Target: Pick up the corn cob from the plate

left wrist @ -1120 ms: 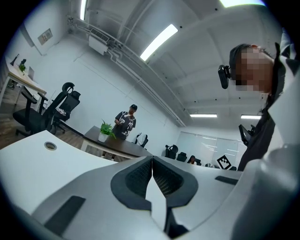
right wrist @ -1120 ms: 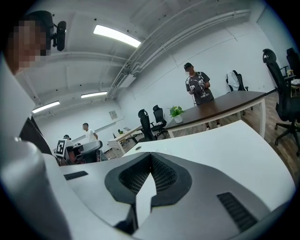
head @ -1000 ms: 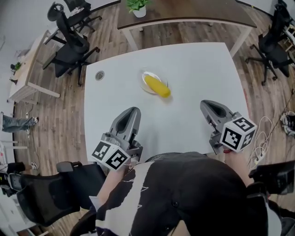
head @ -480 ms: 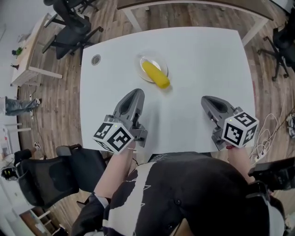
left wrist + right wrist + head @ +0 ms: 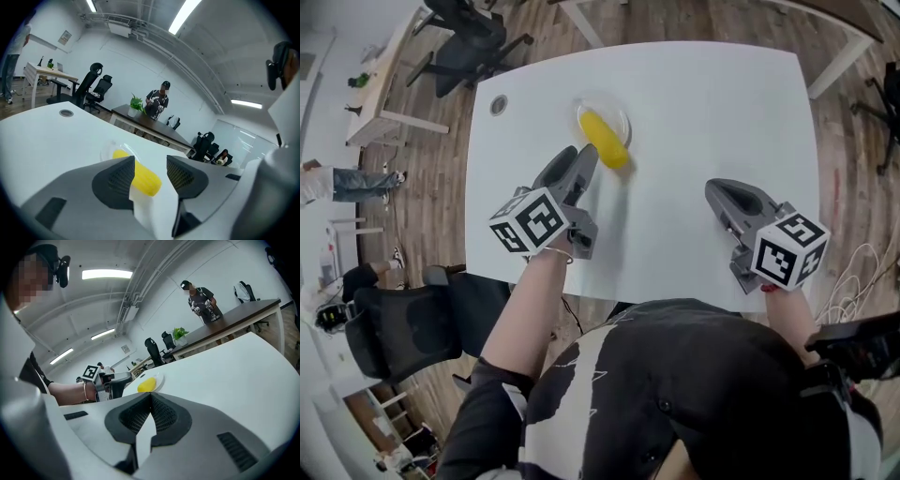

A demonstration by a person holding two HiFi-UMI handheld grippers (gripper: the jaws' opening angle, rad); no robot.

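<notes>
Left gripper at the corn cob, right gripper held back over the white table.

The white table (image 5: pixel 703 112) fills the head view. The person's left forearm (image 5: pixel 525 309) stretches far forward, and the left gripper (image 5: pixel 581 161) tips slightly down, its nose just beside the near end of the corn cob (image 5: pixel 606 141). Its jaws have just been opening and stand apart; the cob shows in the gap ahead, with no pad pressing on it. The right gripper (image 5: pixel 724 192) sits well apart from the plate, its jaws together on nothing. The cob is smooth and bright yellow, lying on a clear plate (image 5: pixel 584 111) with its near end past the rim.
</notes>
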